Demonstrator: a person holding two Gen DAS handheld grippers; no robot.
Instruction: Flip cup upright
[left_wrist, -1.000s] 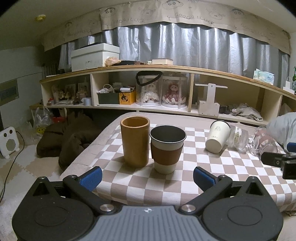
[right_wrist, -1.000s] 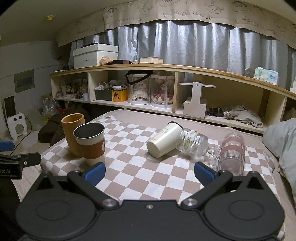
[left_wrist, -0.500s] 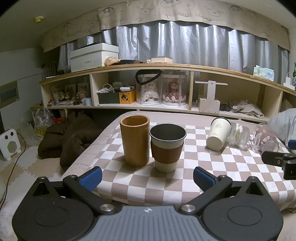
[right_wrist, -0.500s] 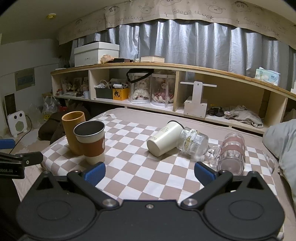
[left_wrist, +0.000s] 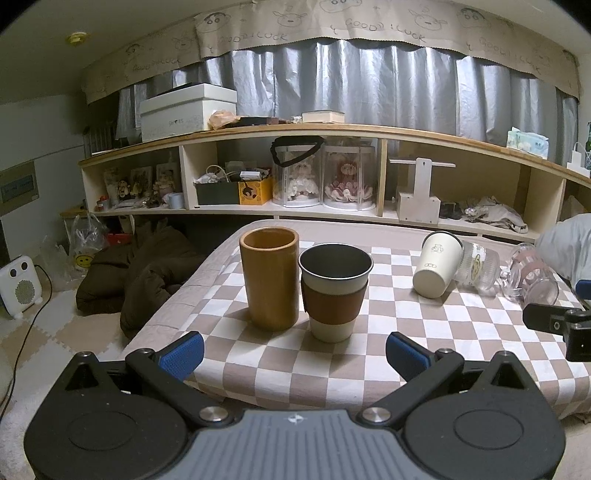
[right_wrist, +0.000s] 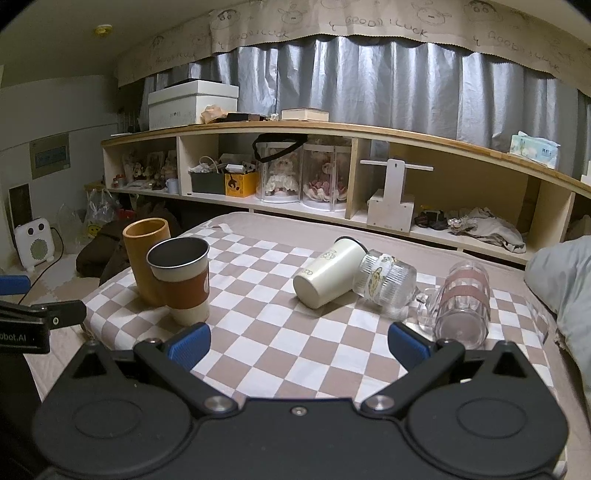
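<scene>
Barely any change: both views drift slightly, cups unmoved.
Still spread and empty, left gripper (left_wrist: 294, 350) and right gripper (right_wrist: 299, 343); white cup (right_wrist: 327, 273), ribbed glass (right_wrist: 386, 282), pink-banded glass (right_wrist: 463, 308) lying tipped.

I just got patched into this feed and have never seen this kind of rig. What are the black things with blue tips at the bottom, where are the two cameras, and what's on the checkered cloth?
There is no robot arm: a person holds a two-finger gripper in each hand, and each carries a fisheye camera looking forward along its fingers. The black frame with blue pads low in each picture is that gripper. The left gripper and the right gripper are both open and hold nothing.

On the checkered cloth, the left view faces two upright cups: a wooden cup and a sleeved cup. The right view faces three that lie tipped over: a white cup, a ribbed glass beside it, and a pink-banded glass. Those remain to be stood up.

The black bar at each picture's edge is the other gripper.
</scene>
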